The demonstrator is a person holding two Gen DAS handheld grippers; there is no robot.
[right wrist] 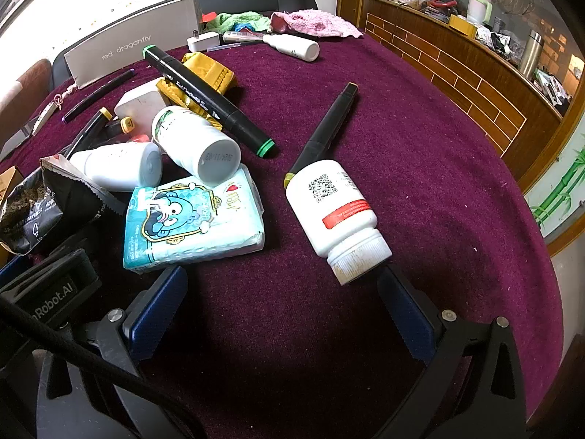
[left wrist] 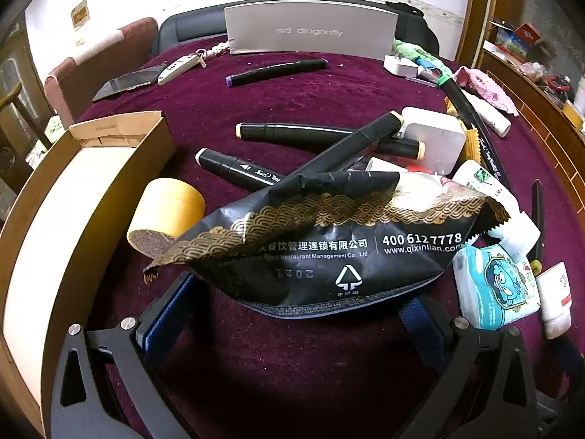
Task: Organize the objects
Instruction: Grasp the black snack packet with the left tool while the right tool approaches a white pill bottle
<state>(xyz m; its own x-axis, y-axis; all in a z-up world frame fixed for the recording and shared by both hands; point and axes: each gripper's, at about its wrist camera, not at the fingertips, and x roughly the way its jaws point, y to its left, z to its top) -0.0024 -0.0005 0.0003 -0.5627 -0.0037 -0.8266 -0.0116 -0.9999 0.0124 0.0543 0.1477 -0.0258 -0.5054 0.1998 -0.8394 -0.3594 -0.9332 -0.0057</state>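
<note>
On a plush maroon tablecloth point(right wrist: 420, 153), the left gripper point(left wrist: 298, 314) angled downward, jaws spread wide around a crinkled black-and-gold foil packet point(left wrist: 314, 241), while the right gripper point(right wrist: 281, 307) stood equally wide, empty, just below a smooth white plastic pill bottle point(right wrist: 338, 216).

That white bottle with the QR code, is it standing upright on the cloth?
No, the white bottle lies on its side on the purple cloth, cap toward the camera.

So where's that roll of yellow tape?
In the left wrist view, the yellow tape roll lies left of centre, between the cardboard box and the black foil packet.
</note>
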